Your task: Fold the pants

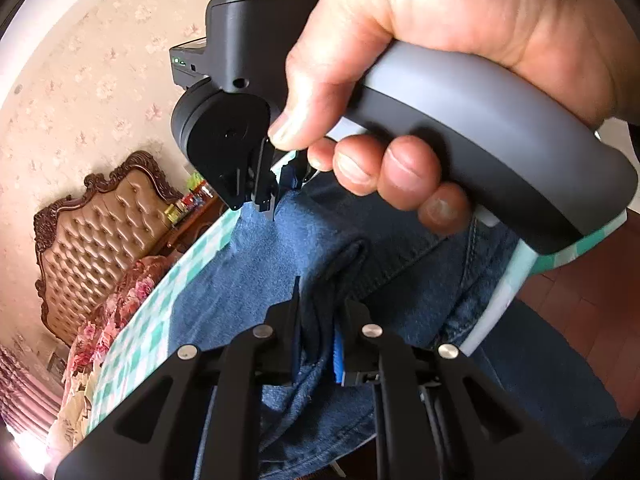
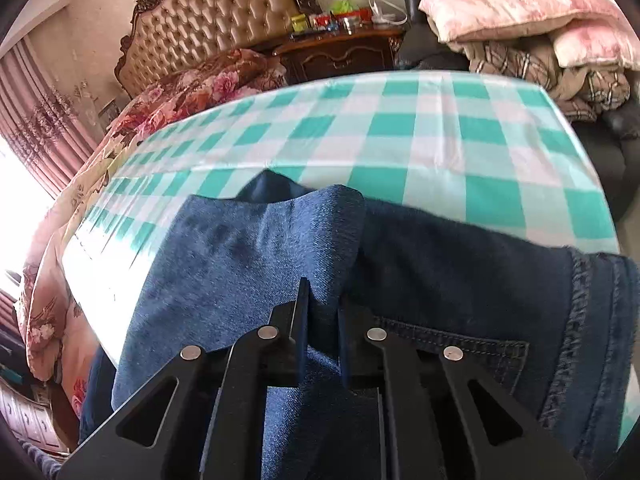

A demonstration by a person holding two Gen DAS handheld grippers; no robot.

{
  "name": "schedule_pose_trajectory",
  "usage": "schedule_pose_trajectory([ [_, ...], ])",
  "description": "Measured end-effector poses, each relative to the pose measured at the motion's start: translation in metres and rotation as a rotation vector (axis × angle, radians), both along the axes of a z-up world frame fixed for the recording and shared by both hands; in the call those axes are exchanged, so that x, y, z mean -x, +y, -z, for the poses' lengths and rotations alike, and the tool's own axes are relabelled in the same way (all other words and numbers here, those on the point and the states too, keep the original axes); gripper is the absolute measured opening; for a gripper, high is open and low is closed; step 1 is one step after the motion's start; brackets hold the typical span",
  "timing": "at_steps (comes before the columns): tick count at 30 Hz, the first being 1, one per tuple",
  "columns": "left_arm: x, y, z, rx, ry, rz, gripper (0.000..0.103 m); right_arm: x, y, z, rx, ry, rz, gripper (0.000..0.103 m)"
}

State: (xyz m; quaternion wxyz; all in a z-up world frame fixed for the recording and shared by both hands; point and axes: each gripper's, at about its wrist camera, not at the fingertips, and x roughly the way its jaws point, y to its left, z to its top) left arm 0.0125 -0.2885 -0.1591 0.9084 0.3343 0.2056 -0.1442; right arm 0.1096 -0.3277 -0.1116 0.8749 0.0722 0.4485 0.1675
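Blue denim pants (image 2: pixel 224 264) lie across a table with a green-and-white checked cloth (image 2: pixel 440 136). My right gripper (image 2: pixel 323 320) is shut on a raised fold of the denim, which bunches up between its pads. A back pocket (image 2: pixel 460 352) with stitching shows to its right. In the left wrist view my left gripper (image 1: pixel 320 320) is shut on a dark fold of the pants (image 1: pixel 280 256). Straight ahead of it a person's hand (image 1: pixel 400 92) holds the right gripper (image 1: pixel 276 196), whose tips pinch the far edge of the denim.
A tufted brown headboard (image 2: pixel 216 12) and floral bedding (image 2: pixel 192 88) stand beyond the table's left side. A dark wooden nightstand (image 2: pixel 340 56) carries small bottles. Pink pillows and a plaid blanket (image 2: pixel 532 32) pile at the back right. Wood floor (image 1: pixel 568 308) lies beside the table.
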Motion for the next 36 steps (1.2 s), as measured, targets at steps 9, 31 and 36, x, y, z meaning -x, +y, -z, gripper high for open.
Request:
schedule_pose_trajectory([
  [9,0.007,-0.017,-0.023,0.033,-0.062,0.038,0.011,0.011,-0.02,-0.029,0.015,-0.065,0.038,0.011],
  [31,-0.007,-0.125,-0.014,0.017,-0.043,0.249,0.011,0.015,-0.176,-0.005,-0.05,0.037,0.221,0.005],
  [36,-0.008,-0.129,-0.002,-0.018,-0.033,0.257,0.011,0.014,-0.192,-0.006,-0.112,0.05,0.214,0.009],
])
